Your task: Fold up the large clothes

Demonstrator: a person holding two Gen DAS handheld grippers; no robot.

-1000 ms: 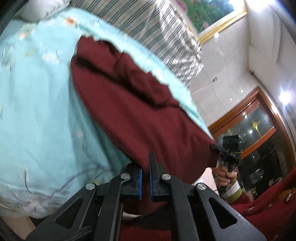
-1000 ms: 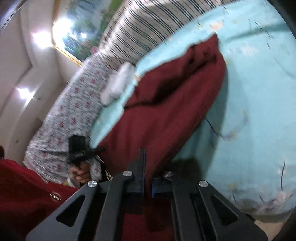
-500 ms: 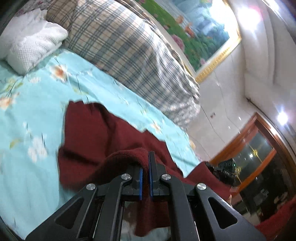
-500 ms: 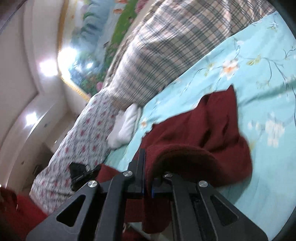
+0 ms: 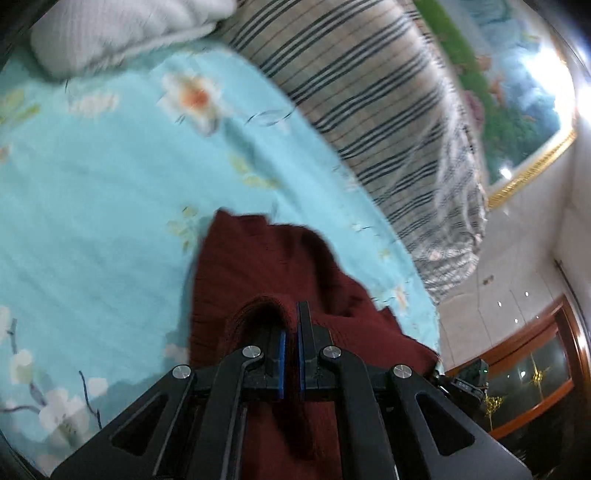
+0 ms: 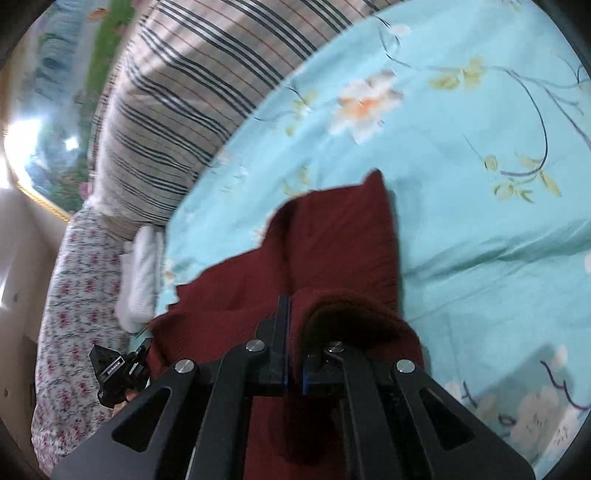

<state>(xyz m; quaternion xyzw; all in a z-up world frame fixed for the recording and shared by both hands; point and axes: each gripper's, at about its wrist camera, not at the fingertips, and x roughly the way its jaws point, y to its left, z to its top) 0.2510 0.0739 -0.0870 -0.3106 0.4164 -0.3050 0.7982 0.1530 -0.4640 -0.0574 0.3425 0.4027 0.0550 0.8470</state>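
Note:
A dark red knit garment [image 5: 266,273] lies on a turquoise floral bedsheet [image 5: 92,192]; it also shows in the right wrist view [image 6: 332,240]. My left gripper [image 5: 290,325] is shut on one edge of the garment, cloth bulging over its left finger. My right gripper [image 6: 295,317] is shut on the other edge, cloth draped over its right finger. Both hold the pinched edge above the part lying flat ahead. The other gripper shows at lower right [image 5: 469,380] and lower left [image 6: 118,373].
A striped plaid pillow [image 5: 369,110] lies along the far side of the bed, also in the right wrist view [image 6: 192,88]. A white knitted item [image 5: 110,33] is at upper left. A floral quilt [image 6: 70,314] and a framed painting [image 5: 517,96] lie beyond.
Both grippers have carried the garment's near edge up and forward over the bed. The garment now lies shorter, doubled over itself, and the pillow appears closer.

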